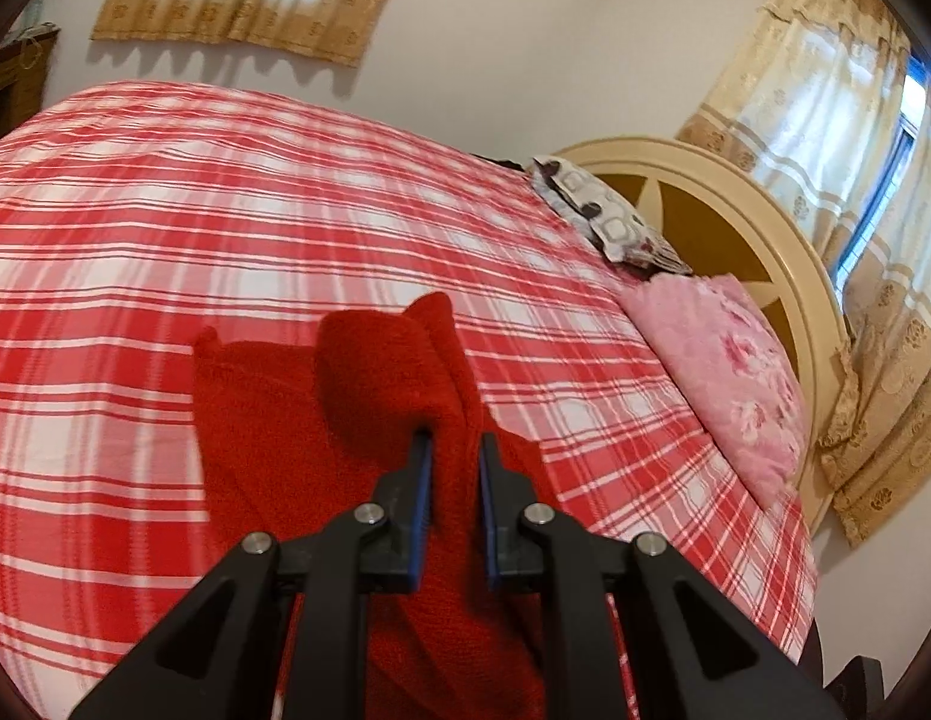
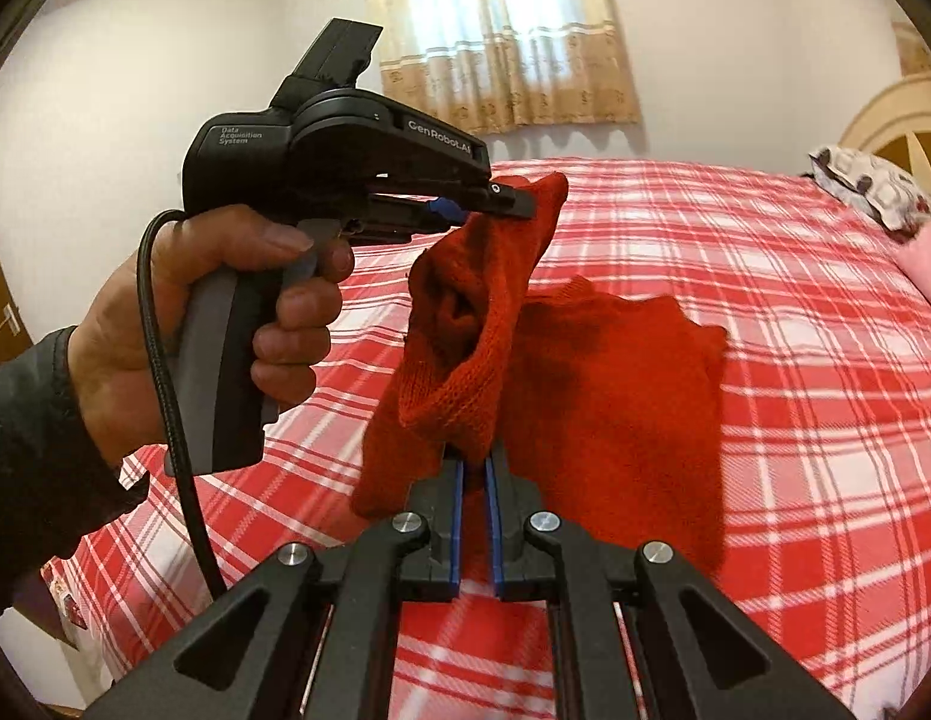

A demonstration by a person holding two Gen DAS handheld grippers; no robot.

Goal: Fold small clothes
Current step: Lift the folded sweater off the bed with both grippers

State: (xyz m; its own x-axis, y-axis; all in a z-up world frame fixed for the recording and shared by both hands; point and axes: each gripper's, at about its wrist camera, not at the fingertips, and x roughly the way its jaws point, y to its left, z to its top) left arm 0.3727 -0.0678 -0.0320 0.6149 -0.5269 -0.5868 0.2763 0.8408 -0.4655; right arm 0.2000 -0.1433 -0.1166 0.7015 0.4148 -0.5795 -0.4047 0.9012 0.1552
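Above bed (image 1: pixel 165 228), both my grippers clamp red knit garment (image 2: pixel 615 408): left gripper (image 2: pixel 513 204) on one lifted part, right gripper (image 2: pixel 474 468) on another. Keep lifted edge taut, hands level, lay it squarely over flat half.

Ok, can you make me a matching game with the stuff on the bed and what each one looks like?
Things:
1. knitted garment
2. bedsheet
3. pillow
4. curtain

Looks:
A. pink with flowers
B. plain red, pinched by both grippers
C. beige, hanging over a window
D. red and white checks

Pairs: 1-B, 2-D, 3-A, 4-C. The left gripper and the right gripper each clamp an edge of the knitted garment.
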